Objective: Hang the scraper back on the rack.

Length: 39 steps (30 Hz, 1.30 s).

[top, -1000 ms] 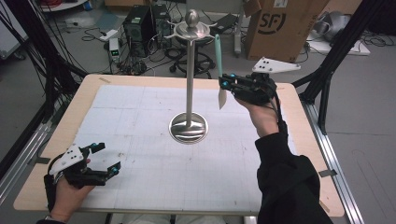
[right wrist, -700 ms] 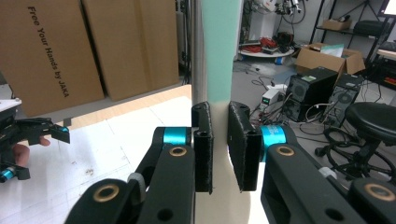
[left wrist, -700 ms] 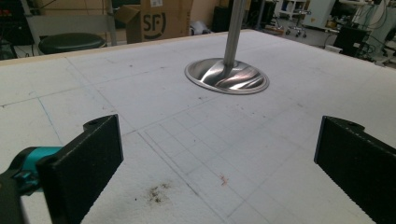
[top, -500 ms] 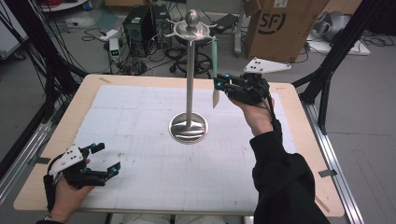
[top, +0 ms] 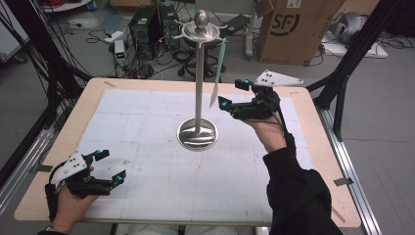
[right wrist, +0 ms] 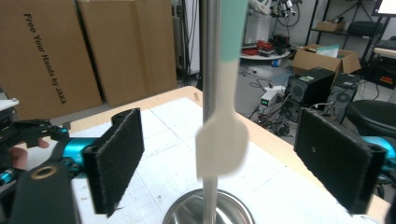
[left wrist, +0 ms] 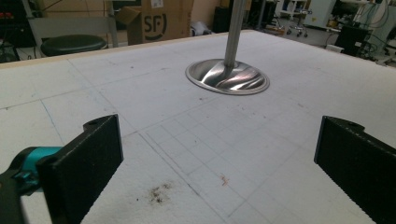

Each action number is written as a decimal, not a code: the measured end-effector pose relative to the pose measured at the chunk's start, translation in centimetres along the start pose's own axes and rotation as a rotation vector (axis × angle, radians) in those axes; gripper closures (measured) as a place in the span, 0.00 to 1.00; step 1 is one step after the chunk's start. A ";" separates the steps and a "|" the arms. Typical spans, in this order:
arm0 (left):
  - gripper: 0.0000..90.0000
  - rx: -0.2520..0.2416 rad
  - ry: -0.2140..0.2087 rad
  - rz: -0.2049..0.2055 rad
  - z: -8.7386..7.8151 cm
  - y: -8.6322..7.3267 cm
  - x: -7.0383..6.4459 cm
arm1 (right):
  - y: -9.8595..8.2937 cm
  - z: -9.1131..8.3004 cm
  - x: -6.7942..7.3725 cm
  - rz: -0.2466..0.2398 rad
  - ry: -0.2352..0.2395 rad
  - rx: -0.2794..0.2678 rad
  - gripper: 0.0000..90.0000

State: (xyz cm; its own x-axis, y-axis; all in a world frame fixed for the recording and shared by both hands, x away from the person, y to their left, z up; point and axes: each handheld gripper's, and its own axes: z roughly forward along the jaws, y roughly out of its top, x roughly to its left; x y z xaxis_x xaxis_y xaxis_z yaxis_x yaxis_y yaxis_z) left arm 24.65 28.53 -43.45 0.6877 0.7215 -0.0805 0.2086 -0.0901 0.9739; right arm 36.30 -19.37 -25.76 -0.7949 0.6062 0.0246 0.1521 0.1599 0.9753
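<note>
A tall metal stand (top: 198,88) rises from a round base (top: 197,134) at the table's middle, and its base (left wrist: 227,77) is also ahead in the left gripper view. From its top disc (top: 200,30) hangs a spatula with a teal handle (top: 222,51) and a white blade (top: 214,95). My right gripper (top: 231,94) is open just right of the blade. In the right gripper view the blade (right wrist: 221,149) hangs between the two pads (right wrist: 120,158), touching neither, with the pole (right wrist: 210,70) behind it. My left gripper (top: 110,165) rests open on the mat (top: 147,122) at the near left, holding nothing.
The wooden table edge (top: 337,161) frames the white gridded mat. Beyond the table stand a cardboard box (top: 293,29), a computer tower (top: 144,24) and floor cables. Black frame struts (top: 352,58) rise at the right and left sides.
My right gripper has moved left toward the stand. The spatula's lower end has swung left, nearer the pole. The left gripper has stayed put.
</note>
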 end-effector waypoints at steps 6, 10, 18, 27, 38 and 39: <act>0.02 -0.001 -0.009 0.000 0.8 0.2 0.0 | -1.1 -0.6 0.3 -0.007 -0.019 0.000 0.03; 0.02 -0.010 -0.029 0.003 1.5 0.4 -0.2 | -2.3 -1.5 0.6 -0.009 -0.037 0.004 0.01; 0.02 -0.031 -0.045 0.011 2.2 0.8 -0.3 | -6.2 -4.7 0.9 -0.004 -0.087 -0.029 0.01; 0.02 -0.026 -0.045 0.008 2.8 0.9 -0.3 | -12.7 -7.5 0.2 0.046 -0.182 -0.057 0.01; 0.02 -0.027 -0.045 0.007 2.8 0.9 -0.3 | -18.1 -10.0 -0.1 0.080 -0.236 0.000 0.01; 0.02 -0.030 -0.044 0.003 2.8 0.9 -0.3 | -18.5 -10.3 0.0 0.078 -0.237 0.003 0.01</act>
State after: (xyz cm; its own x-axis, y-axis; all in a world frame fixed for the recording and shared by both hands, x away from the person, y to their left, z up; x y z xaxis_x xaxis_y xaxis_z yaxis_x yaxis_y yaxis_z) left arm 26.54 26.33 -43.12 0.7186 0.6901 -0.0860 0.1856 -0.0711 0.9801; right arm 27.43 -30.37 -41.57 -0.6205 0.7828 0.0473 0.2098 0.1076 0.9718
